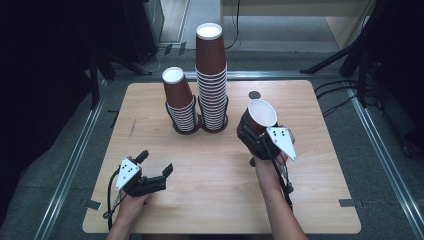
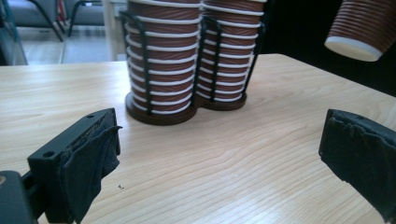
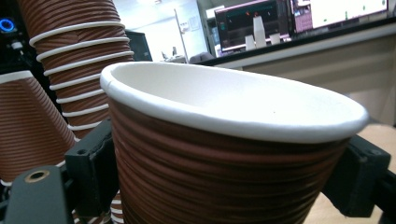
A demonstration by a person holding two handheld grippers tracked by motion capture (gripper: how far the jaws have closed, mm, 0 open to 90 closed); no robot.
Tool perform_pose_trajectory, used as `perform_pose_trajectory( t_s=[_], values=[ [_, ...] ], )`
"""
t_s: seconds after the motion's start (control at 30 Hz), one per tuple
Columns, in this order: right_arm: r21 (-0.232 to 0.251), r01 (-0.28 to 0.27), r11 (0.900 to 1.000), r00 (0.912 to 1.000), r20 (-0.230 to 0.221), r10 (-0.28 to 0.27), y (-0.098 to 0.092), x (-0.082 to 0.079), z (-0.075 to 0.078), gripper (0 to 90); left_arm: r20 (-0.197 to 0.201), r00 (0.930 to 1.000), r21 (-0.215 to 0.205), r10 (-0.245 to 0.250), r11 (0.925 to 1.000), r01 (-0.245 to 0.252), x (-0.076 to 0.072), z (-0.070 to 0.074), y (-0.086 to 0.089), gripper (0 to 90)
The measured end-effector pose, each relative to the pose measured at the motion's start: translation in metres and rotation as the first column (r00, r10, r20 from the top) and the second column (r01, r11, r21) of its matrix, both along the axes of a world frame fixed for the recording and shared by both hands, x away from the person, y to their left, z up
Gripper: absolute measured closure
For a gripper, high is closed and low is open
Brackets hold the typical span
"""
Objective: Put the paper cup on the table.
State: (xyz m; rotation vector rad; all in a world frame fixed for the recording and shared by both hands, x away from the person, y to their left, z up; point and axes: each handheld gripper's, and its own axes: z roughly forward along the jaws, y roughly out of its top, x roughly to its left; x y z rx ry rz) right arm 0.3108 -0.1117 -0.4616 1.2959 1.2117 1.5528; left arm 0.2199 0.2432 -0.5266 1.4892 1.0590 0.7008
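right gripper point(image 1: 256, 134): clenched on a single brown ribbed paper cup point(image 1: 260, 116) – the cup is gripped by its body between the two black jaws, and in the right gripper view the jaws are seen pressed against its sides.
held cup: carried above the table, right of the two stacks and apart from them; its white-lined mouth is tilted up toward the high camera. in the left gripper view its rim point(image 2: 354, 46) is seen at the upper right, hanging clear of the tabletop.
left gripper point(image 1: 156, 164): released – the jaws are spread wide with nothing between them. it is held low over the near left part of the table, well apart from the cup and from the stacks; in its own view the padded jaws are seen at either side with bare wood between.
tall stack point(image 1: 211, 75): brown cups nested upside down, set in a black wire holder near the far edge of the table.
short stack point(image 1: 181, 100): the same kind of cups, also upside down, in a second wire holder just left of the tall one; the two round bases are seen touching in the left gripper view.
table point(image 1: 220, 200): light wood with rounded corners.
small dark disc point(image 1: 254, 95): lying on the wood behind the held cup, right of the tall stack; what it is cannot be told.
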Motion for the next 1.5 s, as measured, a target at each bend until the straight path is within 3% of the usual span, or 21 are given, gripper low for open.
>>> perform_pose_trajectory(
  t_s=[0.17,0.53,0.77,1.0,1.3,1.5],
  values=[
    [-0.052,0.055,0.997,0.9985,0.001,-0.055,-0.012,0.004,0.001,13.1,-0.011,0.9997,0.0,0.023,0.9997,-0.023,-0.001,-0.003,0.01,0.0],
    [-0.084,0.071,0.994,0.9975,0.009,-0.07,-0.035,0.014,-0.004,13.1,-0.019,0.9972,-0.001,0.073,0.9974,-0.073,-0.007,-0.004,0.03,0.0],
    [-0.123,0.111,0.986,0.9935,-0.009,-0.113,-0.052,0.024,-0.014,13.2,-0.022,0.9944,-0.015,0.103,0.9945,-0.103,-0.006,-0.004,0.041,0.0],
    [-0.131,0.153,0.979,0.9866,-0.036,-0.159,-0.071,0.036,-0.03,13.1,-0.024,0.9933,-0.023,0.113,0.9933,-0.114,-0.007,-0.005,0.047,0.0],
    [-0.184,0.149,0.971,0.9843,-0.066,-0.164,-0.084,0.044,-0.044,13.1,-0.032,0.9911,-0.023,0.13,0.9912,-0.13,-0.005,-0.007,0.052,0.0],
    [-0.192,0.183,0.964,0.9743,-0.095,-0.204,-0.096,0.047,-0.056,13.1,-0.039,0.9893,-0.025,0.14,0.9897,-0.141,-0.005,-0.009,0.055,0.0]
  ],
)
